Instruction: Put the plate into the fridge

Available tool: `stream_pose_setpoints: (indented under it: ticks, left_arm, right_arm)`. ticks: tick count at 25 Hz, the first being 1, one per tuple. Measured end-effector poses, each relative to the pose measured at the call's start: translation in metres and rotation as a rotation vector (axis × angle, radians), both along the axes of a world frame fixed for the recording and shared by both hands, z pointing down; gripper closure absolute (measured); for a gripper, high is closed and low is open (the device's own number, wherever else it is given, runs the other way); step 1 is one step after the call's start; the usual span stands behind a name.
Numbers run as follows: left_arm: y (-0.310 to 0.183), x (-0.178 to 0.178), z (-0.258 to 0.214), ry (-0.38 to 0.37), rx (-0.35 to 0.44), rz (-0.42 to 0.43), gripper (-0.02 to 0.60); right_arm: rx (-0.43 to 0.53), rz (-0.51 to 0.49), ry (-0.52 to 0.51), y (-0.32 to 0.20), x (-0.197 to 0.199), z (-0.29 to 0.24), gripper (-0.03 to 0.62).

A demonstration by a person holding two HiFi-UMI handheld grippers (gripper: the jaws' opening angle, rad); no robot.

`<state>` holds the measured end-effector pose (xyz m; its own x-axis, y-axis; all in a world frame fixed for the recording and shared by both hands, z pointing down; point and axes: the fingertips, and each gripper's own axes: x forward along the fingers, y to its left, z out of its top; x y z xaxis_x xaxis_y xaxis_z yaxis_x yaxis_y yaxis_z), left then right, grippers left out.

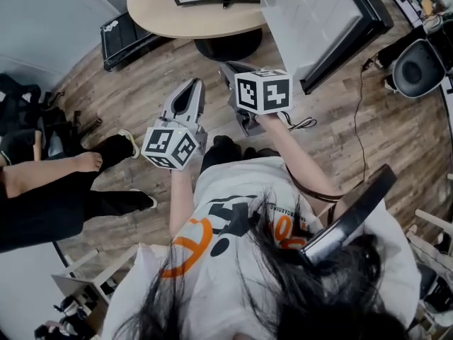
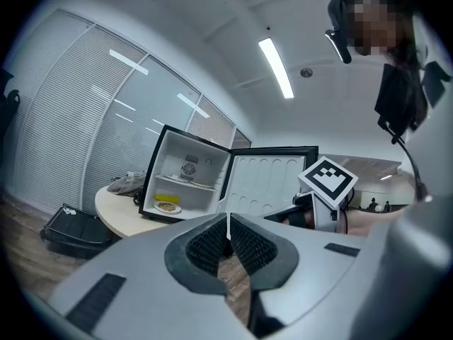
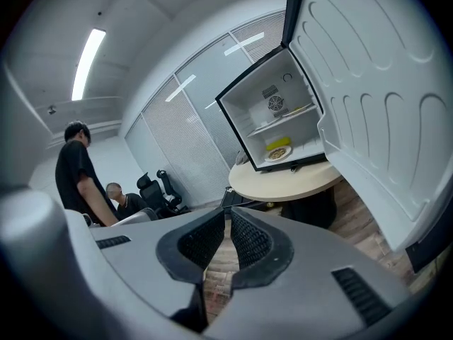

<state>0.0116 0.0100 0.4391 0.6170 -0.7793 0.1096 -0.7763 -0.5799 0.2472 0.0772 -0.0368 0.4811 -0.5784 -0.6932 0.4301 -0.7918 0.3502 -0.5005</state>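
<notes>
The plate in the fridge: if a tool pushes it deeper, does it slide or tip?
The plate looks shallow and lies flat on the fridge floor, so it probably slides rather than tips. It seems rigid, perhaps breakable. The loose-looking food may shift if pushed sharply.

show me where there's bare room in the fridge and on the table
Free: in the fridge, the floor right of the plate and seemingly the shelf above; the table in front. Crowded: floor's left, plate plus yellow item.
</notes>
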Motion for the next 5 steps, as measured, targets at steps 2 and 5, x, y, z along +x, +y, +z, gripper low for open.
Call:
stream_pose_setpoints:
  ticks: [2,5]
  left_arm:
    - [0.0026,-0.0010,0.0016,-0.012,-0.008,-0.003,0.569]
    - [0.0081,0.0004,0.0042,-0.029,-0.019,-0.002,0.569]
  right_arm:
    - [-0.013,-0.005,-0.012,0.0017,-0.0010,0.0056,0.554]
    - [-0.029,0.013,-0.019,0.0034,0.0046,0.0085,0.554]
